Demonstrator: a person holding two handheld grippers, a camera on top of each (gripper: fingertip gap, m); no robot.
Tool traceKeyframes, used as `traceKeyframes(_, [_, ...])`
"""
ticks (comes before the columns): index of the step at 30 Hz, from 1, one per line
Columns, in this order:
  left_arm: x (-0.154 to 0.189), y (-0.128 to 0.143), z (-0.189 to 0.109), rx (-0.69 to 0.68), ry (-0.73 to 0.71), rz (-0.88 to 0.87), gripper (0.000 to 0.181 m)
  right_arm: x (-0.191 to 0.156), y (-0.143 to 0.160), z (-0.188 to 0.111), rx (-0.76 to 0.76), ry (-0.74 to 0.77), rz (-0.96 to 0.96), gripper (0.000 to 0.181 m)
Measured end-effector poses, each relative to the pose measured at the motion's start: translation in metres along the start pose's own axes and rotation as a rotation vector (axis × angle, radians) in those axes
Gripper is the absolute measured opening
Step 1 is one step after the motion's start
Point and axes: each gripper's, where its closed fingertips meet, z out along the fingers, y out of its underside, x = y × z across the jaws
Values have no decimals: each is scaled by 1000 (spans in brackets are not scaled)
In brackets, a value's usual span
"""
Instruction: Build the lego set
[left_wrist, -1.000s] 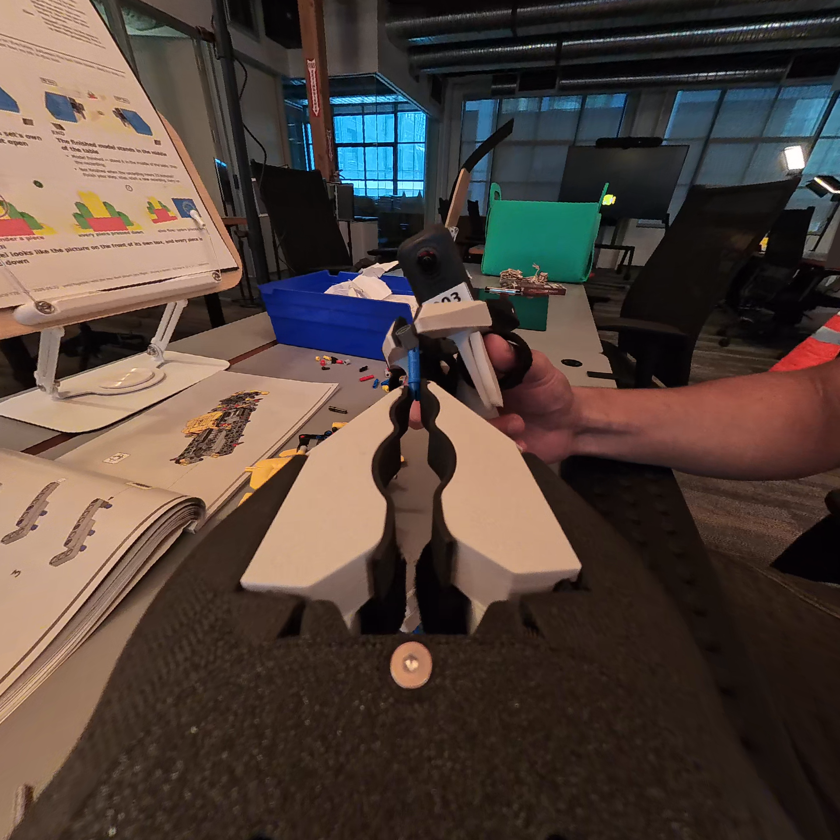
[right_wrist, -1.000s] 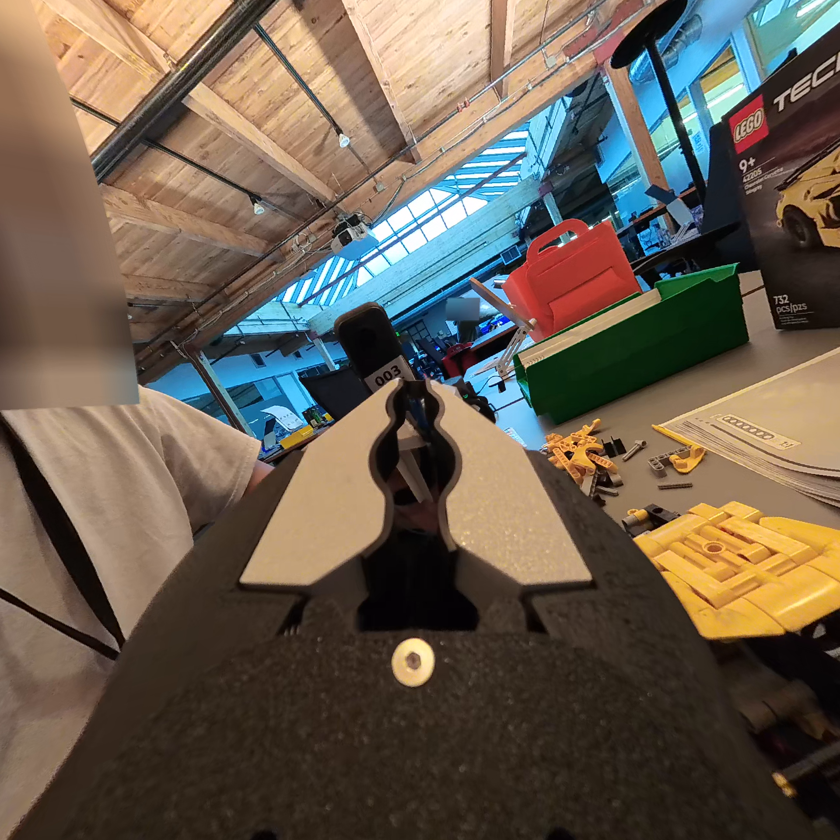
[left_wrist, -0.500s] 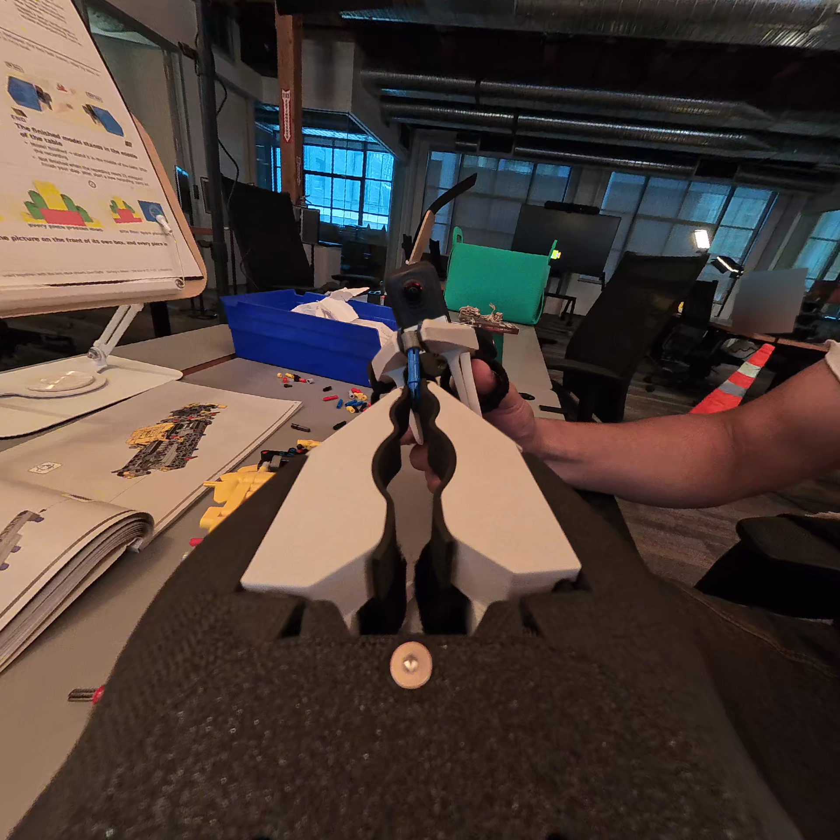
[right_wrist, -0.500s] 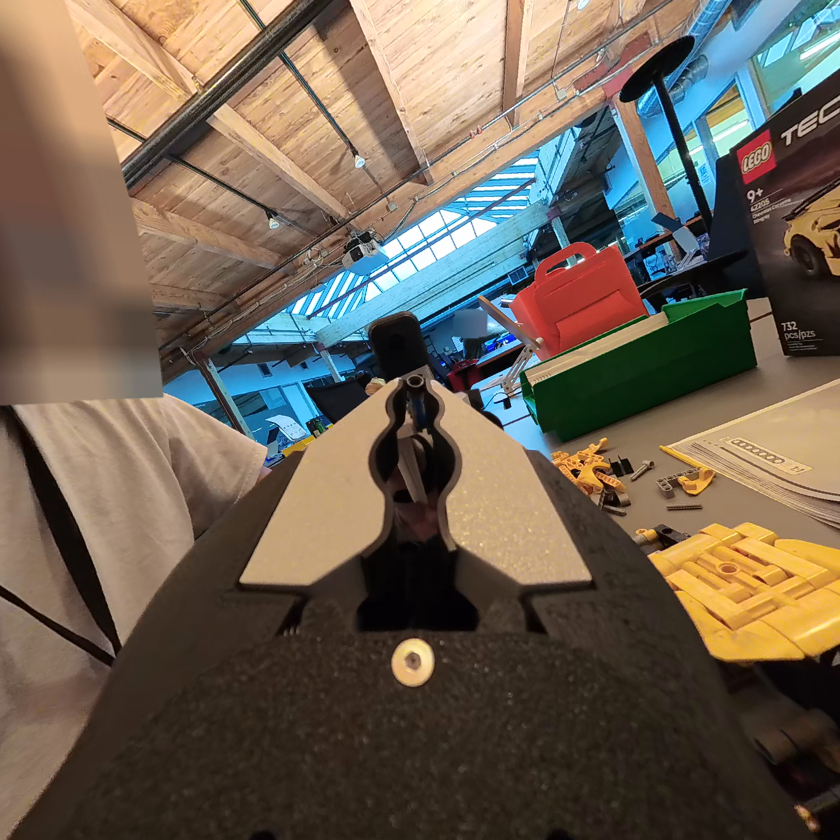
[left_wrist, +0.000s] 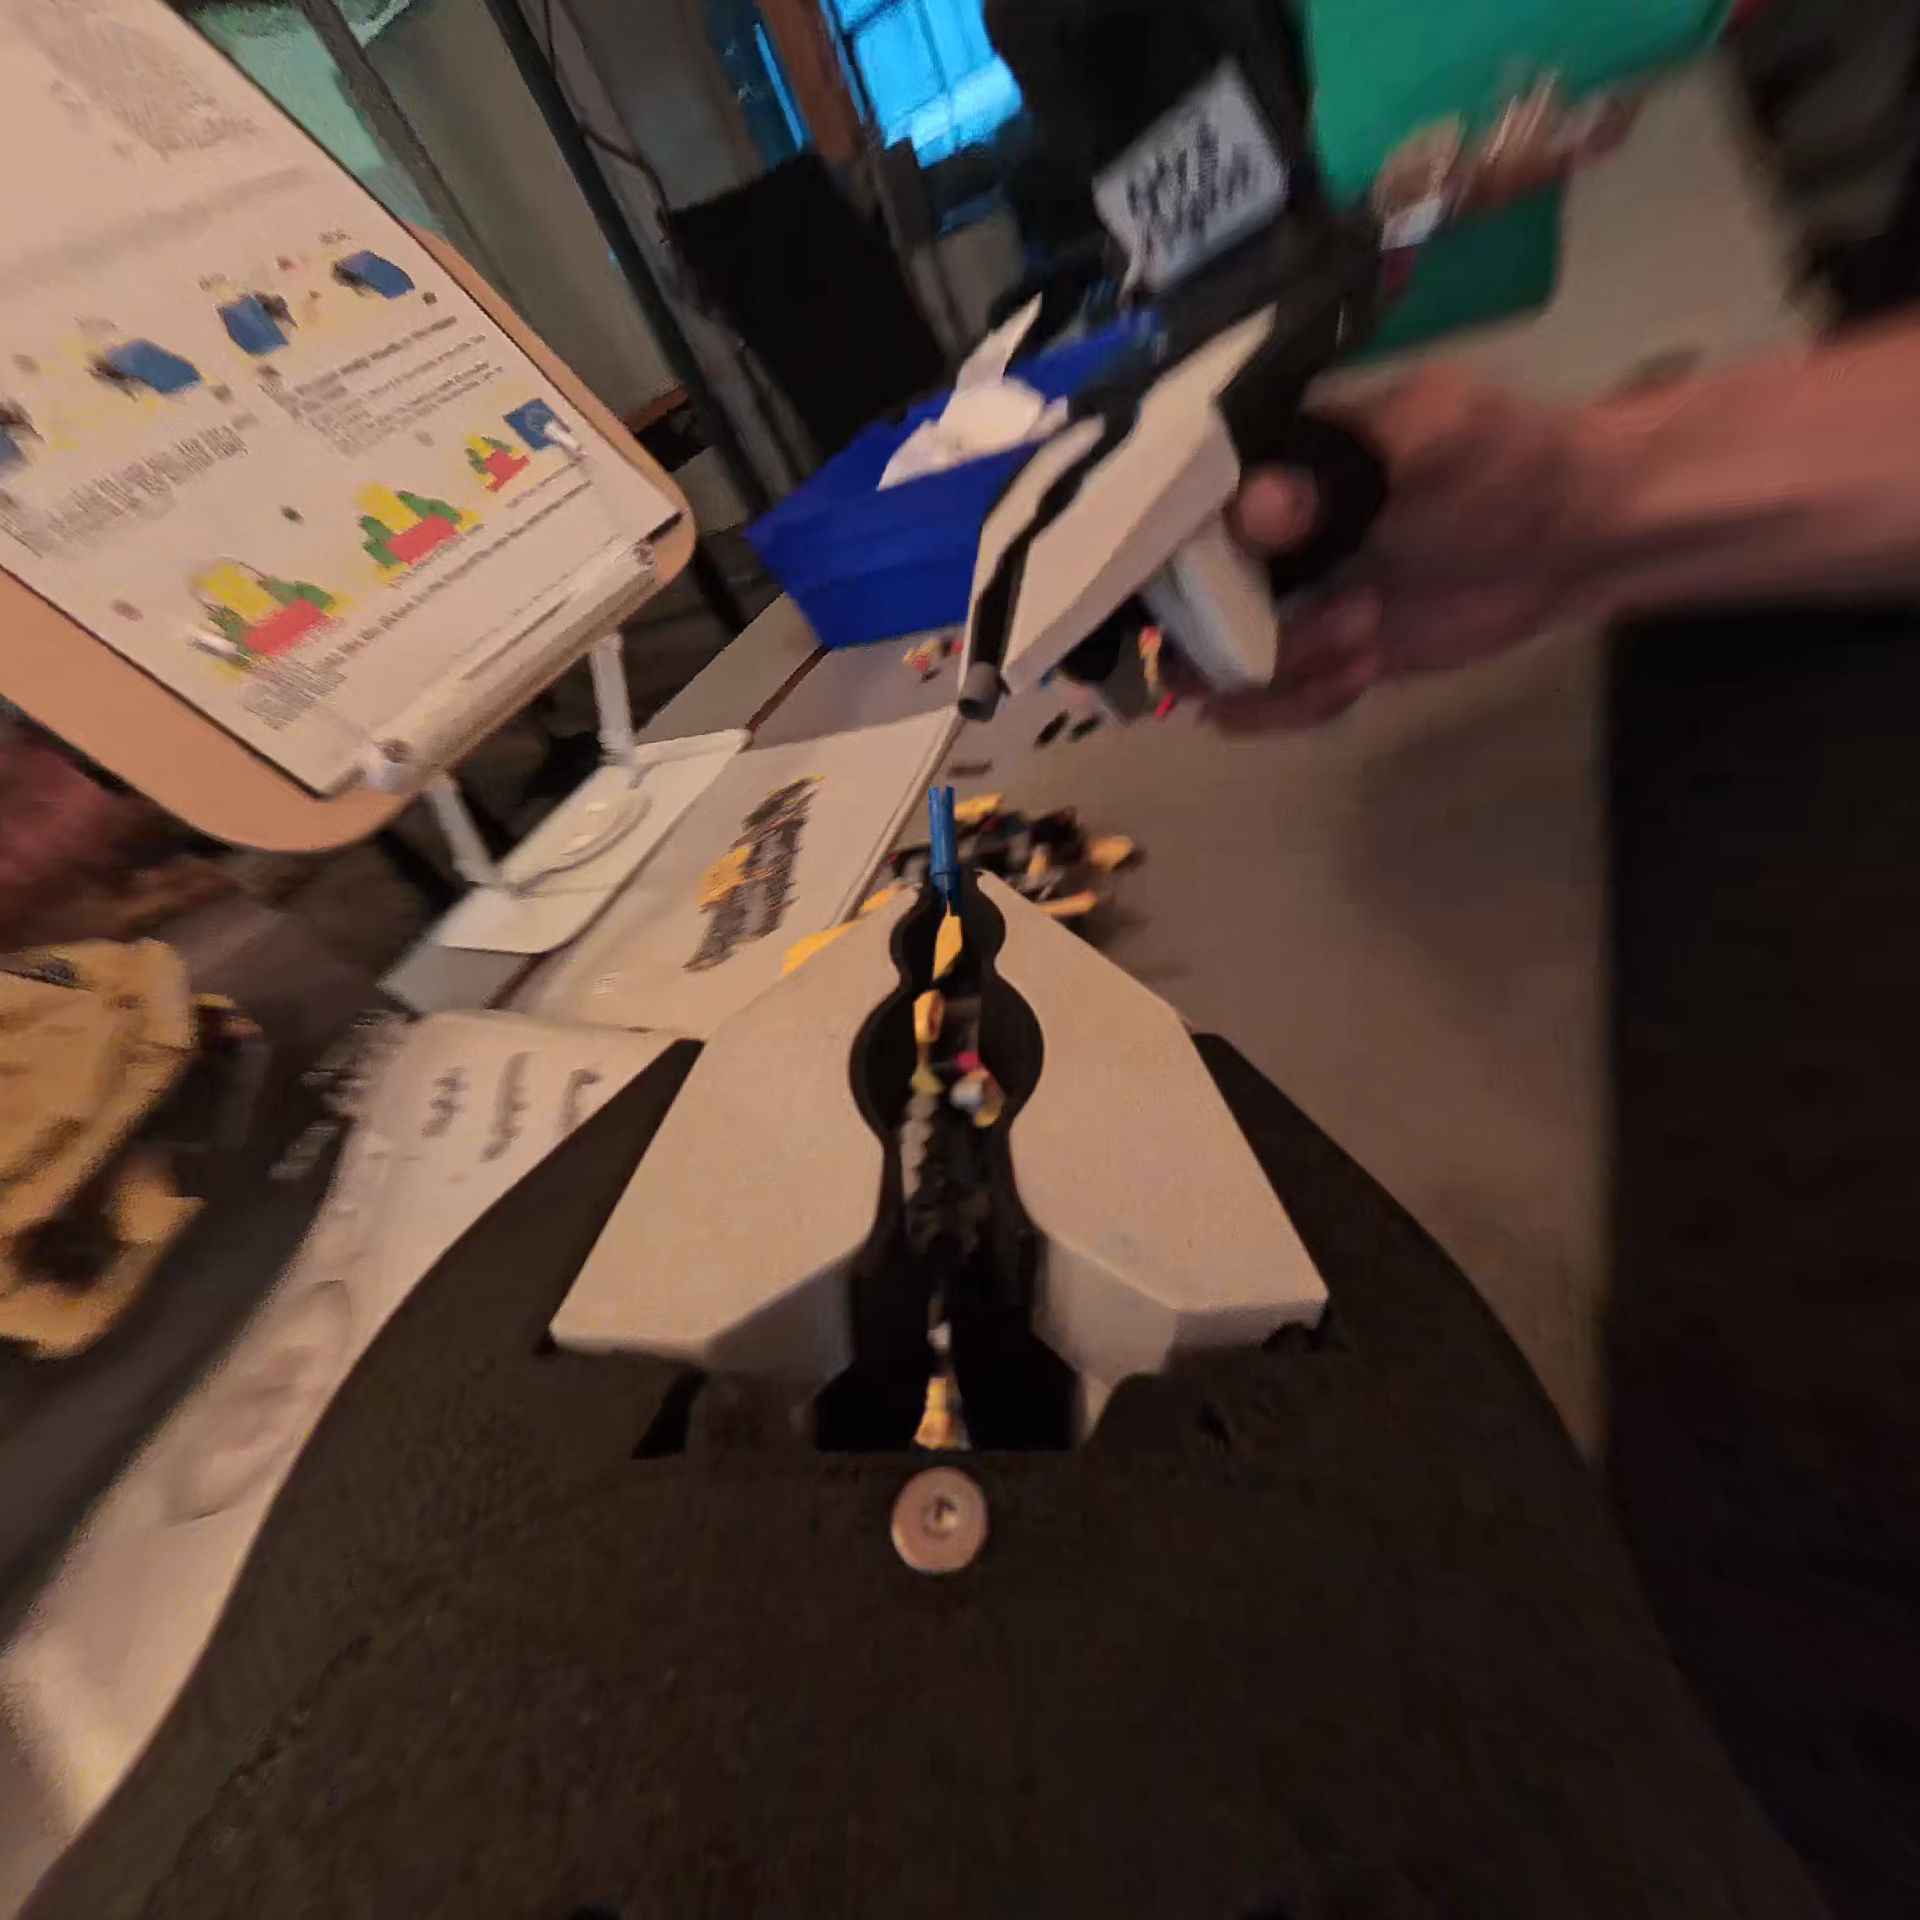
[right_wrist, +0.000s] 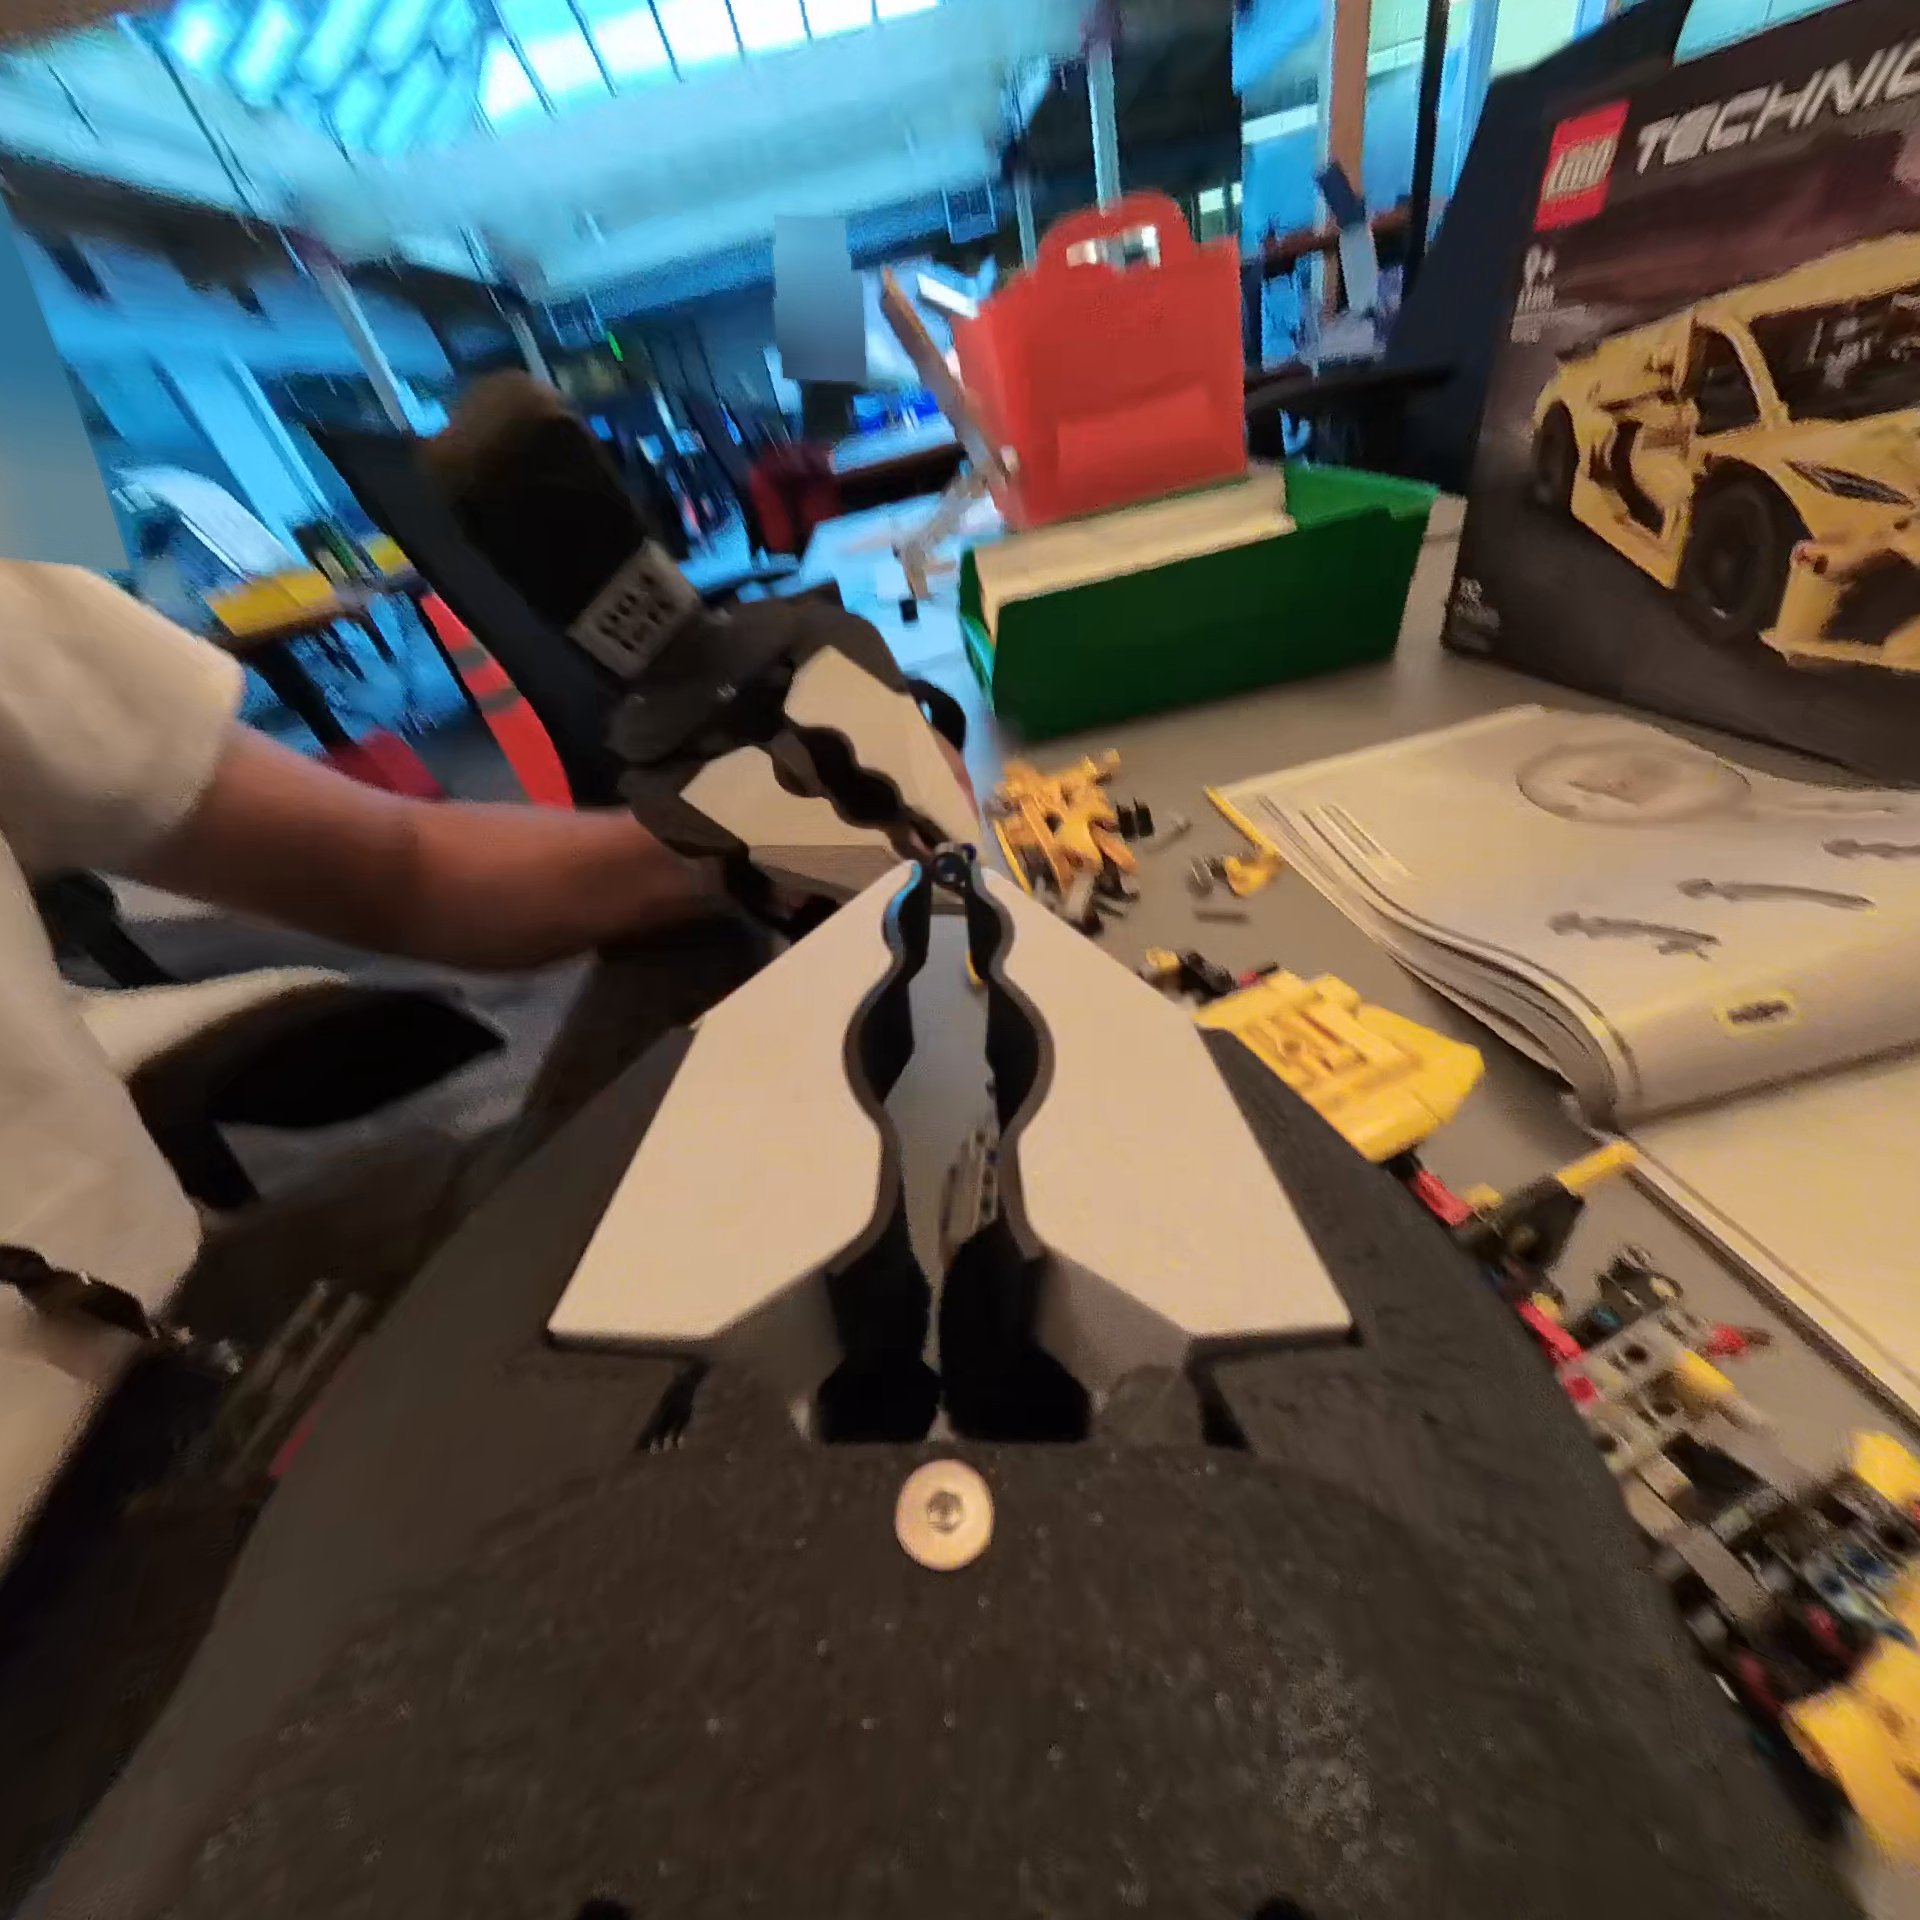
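Grey and wide, the bench (right_wrist: 1351, 727) holds lots of lego bits, and both pictures are blurry. On the left side of the left wrist view a board (left_wrist: 260, 416) on a white stand shows a printed page. Below it lies a sheet (left_wrist: 769, 873) with a car picture, and an open booklet (left_wrist: 468, 1122) lies nearer. A blue bin (left_wrist: 883, 530) sits farther back with white paper in it. The left gripper (left_wrist: 948, 894) has its jaws closed on a small blue pin (left_wrist: 942, 844), which sticks up out of the tips. The right gripper (left_wrist: 982, 691) hangs above and just to the right of the pin, apart from it, held by a hand (left_wrist: 1455, 540). Its jaws pinch a small grey part (left_wrist: 977, 694) at the tips. In the right wrist view the right gripper (right_wrist: 948, 878) shows its jaws nearly shut, with that small dark piece (right_wrist: 948, 864) between the tips. The left gripper (right_wrist: 935, 831) comes in from the left, and its tips are right by them. A yellow car part (right_wrist: 1340, 1060) lies on the bench just to the right. Loose yellow pieces (right_wrist: 1060, 831) lie farther back, near a green bin (right_wrist: 1195, 623). A red bag (right_wrist: 1101, 353) stands behind the bin. The lego box (right_wrist: 1704, 416) with a yellow car on it stands at the right, and a thick booklet (right_wrist: 1610, 914) lies open in front of it. A half-built frame (right_wrist: 1683, 1382) with many colours sits at the lower right.
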Motion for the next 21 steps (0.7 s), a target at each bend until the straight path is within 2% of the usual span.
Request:
traceKeyframes(2, [7, 12, 6, -79, -53, 193, 3, 1, 12, -4, -55, 30, -16, 5])
traceKeyframes(5, [18, 22, 13, -132, -73, 348, 2, 0, 30, -1, -97, 61, 0, 5])
traceKeyframes(21, [27, 23, 16, -115, -16, 290, 3, 2, 41, -6, -148, 11, 55, 5])
